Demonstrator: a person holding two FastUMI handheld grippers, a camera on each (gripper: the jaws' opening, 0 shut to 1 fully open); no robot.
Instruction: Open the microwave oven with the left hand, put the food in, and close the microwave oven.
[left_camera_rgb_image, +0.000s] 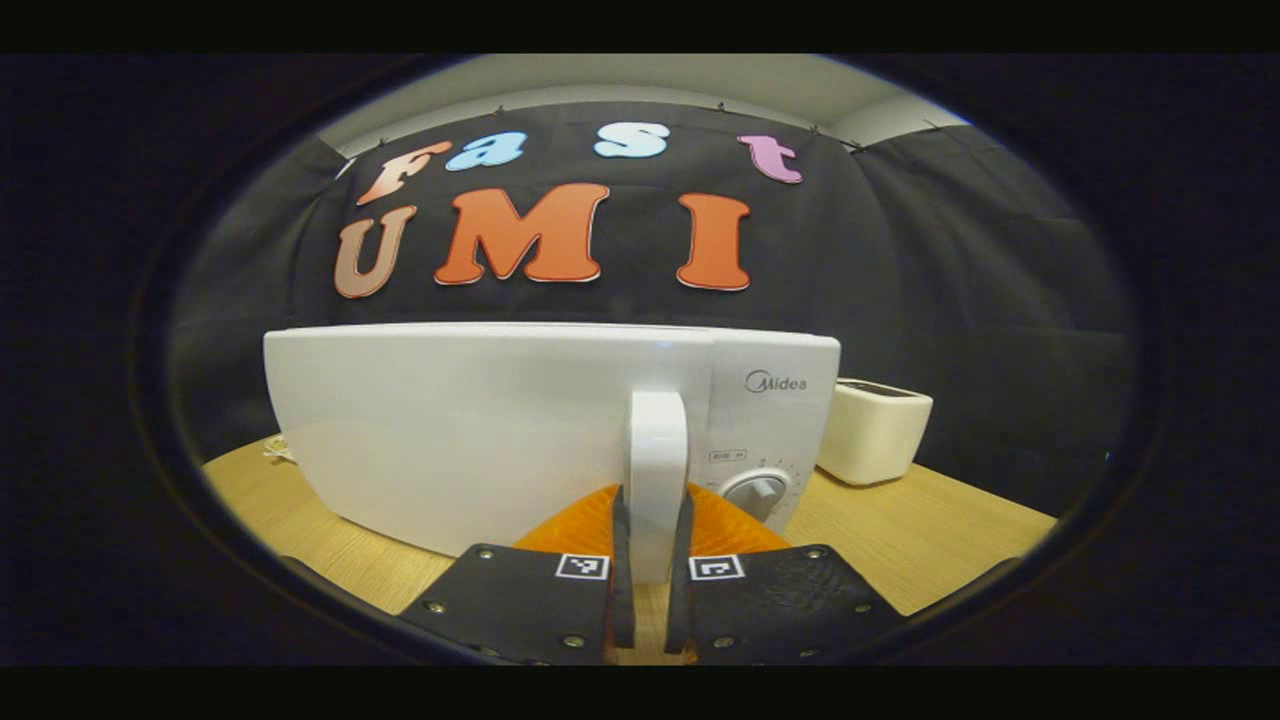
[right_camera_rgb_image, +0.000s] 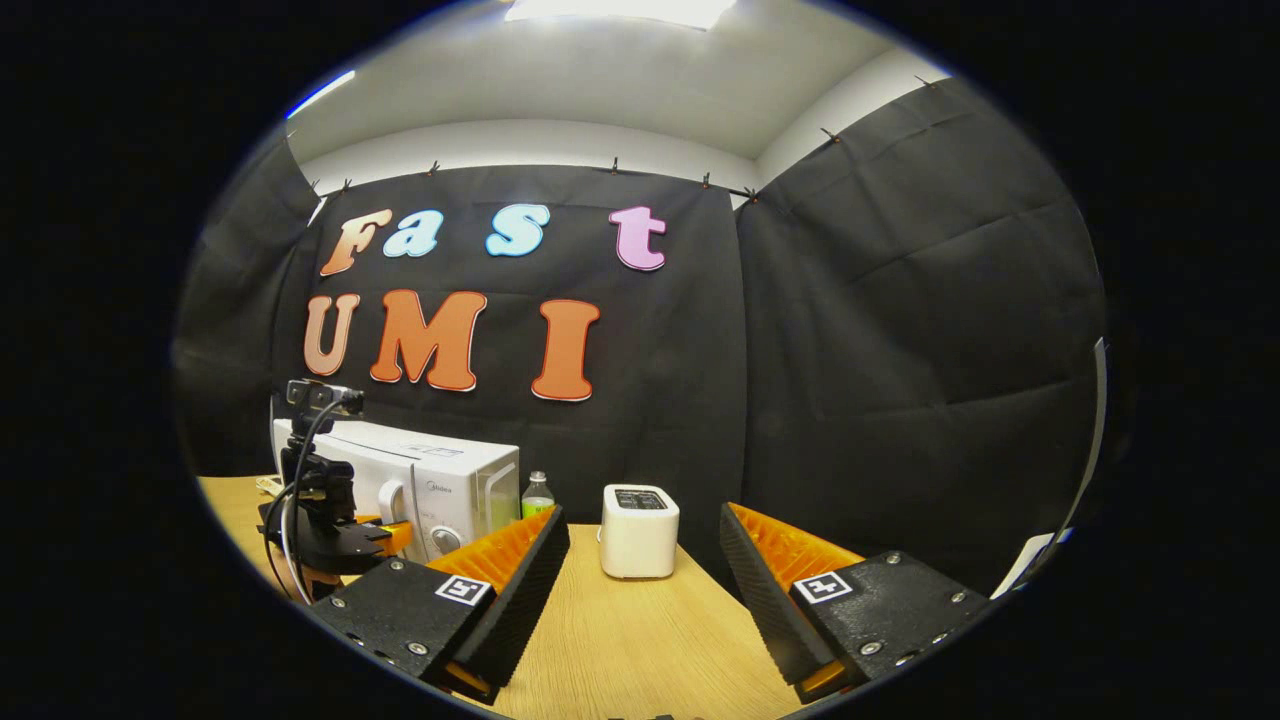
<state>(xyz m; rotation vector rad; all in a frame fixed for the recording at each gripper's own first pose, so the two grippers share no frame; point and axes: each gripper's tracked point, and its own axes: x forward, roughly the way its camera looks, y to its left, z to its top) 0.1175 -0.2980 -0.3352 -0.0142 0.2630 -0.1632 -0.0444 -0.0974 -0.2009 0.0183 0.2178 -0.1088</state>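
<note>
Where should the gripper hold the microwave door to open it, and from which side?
Hold the handle, from the front. It is a vertical white bar on the door's right edge, standing out from the panel, so fingers fit on both sides. The left gripper already clamps it this way.

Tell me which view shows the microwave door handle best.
The left gripper view: the handle stands close and central, clamped between the left gripper fingers. In the right gripper view the handle is small and distant on the microwave, partly behind the left gripper.
</note>
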